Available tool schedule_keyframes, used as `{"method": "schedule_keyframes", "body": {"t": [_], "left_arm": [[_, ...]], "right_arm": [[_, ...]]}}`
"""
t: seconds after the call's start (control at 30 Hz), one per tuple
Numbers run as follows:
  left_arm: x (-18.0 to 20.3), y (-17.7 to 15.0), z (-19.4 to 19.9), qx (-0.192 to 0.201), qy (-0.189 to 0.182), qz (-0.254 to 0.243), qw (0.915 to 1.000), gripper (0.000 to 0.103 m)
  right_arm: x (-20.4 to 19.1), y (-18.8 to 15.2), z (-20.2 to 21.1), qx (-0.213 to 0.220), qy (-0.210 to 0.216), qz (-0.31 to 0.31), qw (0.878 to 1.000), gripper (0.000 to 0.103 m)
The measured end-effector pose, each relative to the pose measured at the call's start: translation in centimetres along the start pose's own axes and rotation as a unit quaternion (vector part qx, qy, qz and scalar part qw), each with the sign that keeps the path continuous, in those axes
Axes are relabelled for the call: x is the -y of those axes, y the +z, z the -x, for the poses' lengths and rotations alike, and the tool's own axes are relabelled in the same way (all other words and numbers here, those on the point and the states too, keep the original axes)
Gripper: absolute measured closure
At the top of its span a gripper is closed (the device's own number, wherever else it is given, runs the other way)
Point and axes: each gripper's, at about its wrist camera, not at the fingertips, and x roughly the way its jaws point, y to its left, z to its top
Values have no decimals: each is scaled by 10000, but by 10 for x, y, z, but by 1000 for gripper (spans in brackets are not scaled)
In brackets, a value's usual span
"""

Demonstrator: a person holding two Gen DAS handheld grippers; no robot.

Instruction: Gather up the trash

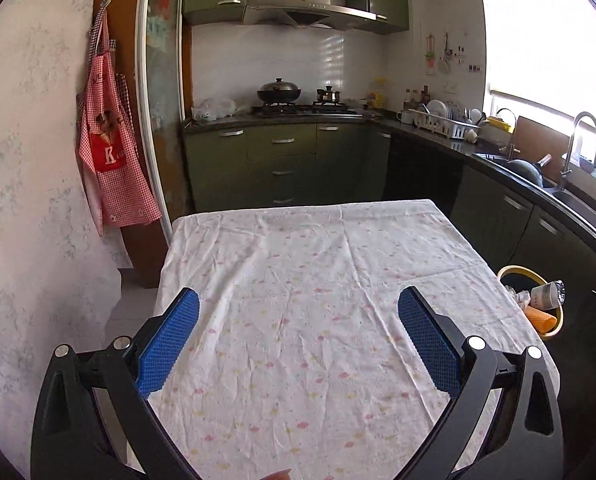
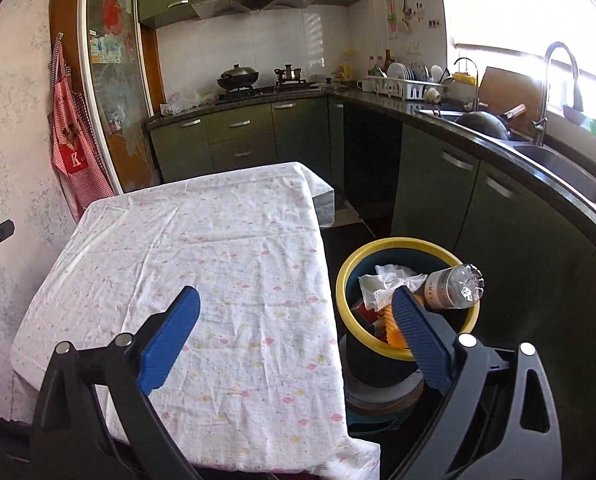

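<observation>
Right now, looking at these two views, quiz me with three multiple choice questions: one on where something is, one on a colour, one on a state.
1. Where does the trash bin stand?
A. on the table
B. on the floor beside the table's right edge
C. in the sink

2. What colour is the bin's rim?
A. yellow
B. red
C. white

3. How is the right gripper?
A. shut on the bottle
B. shut on the tissue
C. open, holding nothing

Answers: B, the bin sits low beside the cloth; A, the rim ring is yellow; C, its jaws stand wide apart, the plastic bottle already in the bin.
</observation>
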Motion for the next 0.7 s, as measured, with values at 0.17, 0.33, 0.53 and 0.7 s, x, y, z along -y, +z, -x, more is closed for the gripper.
{"method": "schedule_keyframes", "body": {"t": [0.17,0.33,0.53,0.7], "left_arm": [[-8,-12,31,228,-181,52,9996,5],[-2,-16,44,311,-294,45,9991,5],[3,-21,49,295,-344,60,9990,5],[5,-21,49,275,-334,11,9991,5]], "right_arm": [[-10,-1,17,164,-117,122,9997,7],[-16,-5,26,301,-219,209,9991,7],[-17,-5,30,375,-207,199,9989,7],[-17,-5,30,373,-193,183,9989,7]]}}
